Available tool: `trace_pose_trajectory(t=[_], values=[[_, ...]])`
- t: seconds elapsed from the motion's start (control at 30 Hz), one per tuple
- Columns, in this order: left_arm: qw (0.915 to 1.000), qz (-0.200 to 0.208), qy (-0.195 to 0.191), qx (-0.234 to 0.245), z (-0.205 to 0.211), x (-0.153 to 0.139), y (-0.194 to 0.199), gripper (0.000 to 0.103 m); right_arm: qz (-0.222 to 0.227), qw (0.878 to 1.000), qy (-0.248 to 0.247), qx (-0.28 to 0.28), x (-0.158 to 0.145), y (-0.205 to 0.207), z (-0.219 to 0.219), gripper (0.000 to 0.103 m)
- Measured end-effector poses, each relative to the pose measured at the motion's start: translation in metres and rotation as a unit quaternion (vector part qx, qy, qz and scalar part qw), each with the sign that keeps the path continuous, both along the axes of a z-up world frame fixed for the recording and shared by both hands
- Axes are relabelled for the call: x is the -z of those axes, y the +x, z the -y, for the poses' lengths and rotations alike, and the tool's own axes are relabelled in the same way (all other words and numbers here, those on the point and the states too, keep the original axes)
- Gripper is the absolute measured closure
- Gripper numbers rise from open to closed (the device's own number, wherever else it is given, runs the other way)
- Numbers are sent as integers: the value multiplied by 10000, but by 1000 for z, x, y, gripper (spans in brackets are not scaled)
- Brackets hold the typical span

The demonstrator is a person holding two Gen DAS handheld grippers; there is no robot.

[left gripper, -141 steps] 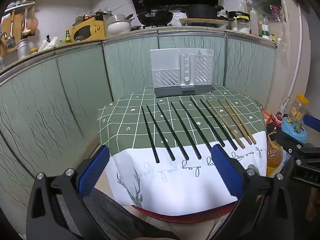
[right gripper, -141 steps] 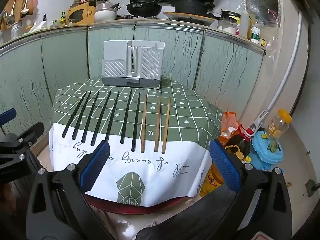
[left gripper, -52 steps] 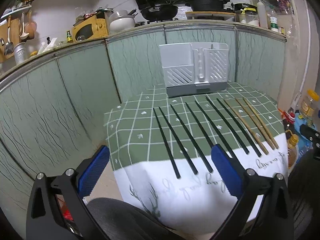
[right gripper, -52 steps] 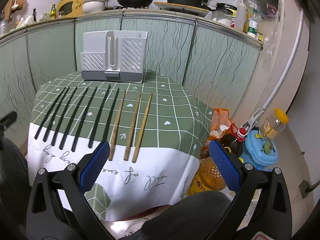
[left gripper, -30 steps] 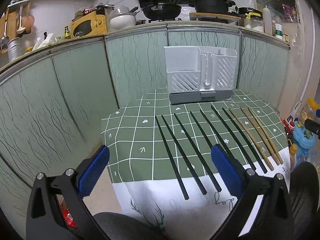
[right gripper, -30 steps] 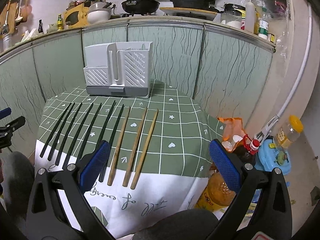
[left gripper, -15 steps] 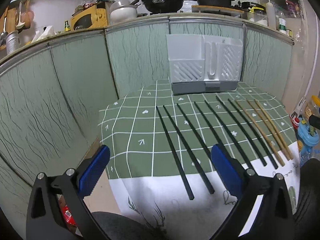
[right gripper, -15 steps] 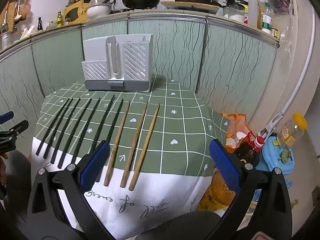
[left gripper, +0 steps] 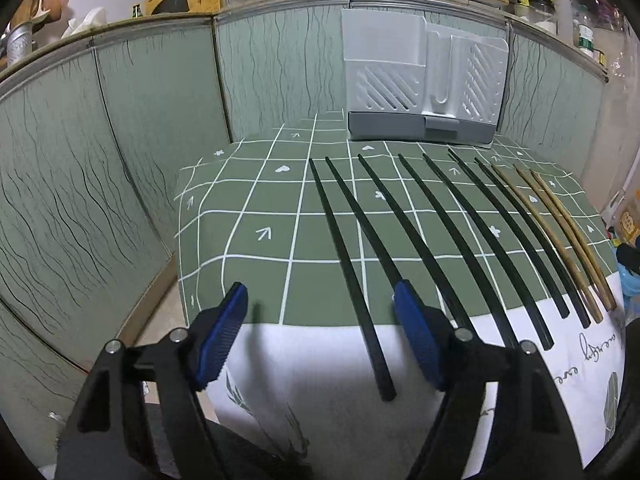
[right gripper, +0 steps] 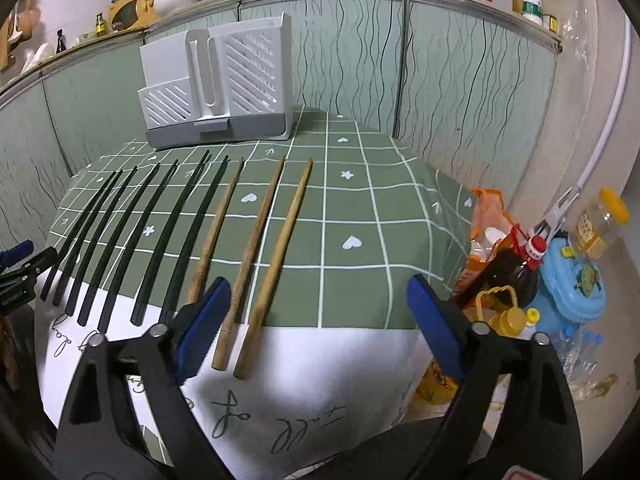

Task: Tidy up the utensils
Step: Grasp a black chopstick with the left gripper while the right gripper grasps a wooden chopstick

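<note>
Progress: nothing is sitting in the holder yet as far as I am seeing; the task is looking barely begun to me.
Black chopsticks: seven are lying side by side on the green tabletop, their near ends reaching onto the white cloth; the leftmost black chopstick is running between my left fingers.
Wooden chopsticks: three wooden chopsticks are lying to the right of the black ones; none is being lifted.
Left gripper: I am holding it wide open over the near end of the leftmost black chopstick; it is gripping nothing.
Right gripper: I am keeping it wide open and empty, with the ends of two wooden chopsticks between its fingers and the third's hidden behind the left finger.
Remaining: I am judging that all ten sticks are waiting to be carried to the holder standing at the far edge.
</note>
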State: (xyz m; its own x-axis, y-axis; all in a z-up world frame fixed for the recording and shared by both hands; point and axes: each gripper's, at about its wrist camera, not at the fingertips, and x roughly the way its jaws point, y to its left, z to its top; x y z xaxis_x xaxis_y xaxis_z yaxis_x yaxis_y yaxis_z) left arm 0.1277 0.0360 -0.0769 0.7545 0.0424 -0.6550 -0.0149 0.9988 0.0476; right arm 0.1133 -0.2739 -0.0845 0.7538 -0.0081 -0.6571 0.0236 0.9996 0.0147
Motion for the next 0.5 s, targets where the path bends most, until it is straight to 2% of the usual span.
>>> trace_pose_trajectory(t=[0.1, 0.3, 0.4, 0.47, 0.5], values=[[10000, 41, -52, -26, 1, 1, 1, 31, -51, 10000, -61, -33, 8, 3, -4, 34], [10000, -52, -22, -51, 3, 8, 6, 44, -175, 9997, -93, -128, 20, 12, -13, 46], [10000, -71, 0, -57, 5, 10, 7, 51, -252, 9995, -184, -97, 25, 17, -18, 59], [9999, -57, 55, -88, 6, 11, 7, 65, -228, 9995, -215, -88, 27, 18, -21, 72], [9999, -38, 79, -109, 7, 12, 7, 68, -209, 9995, -217, -76, 27, 18, -22, 74]])
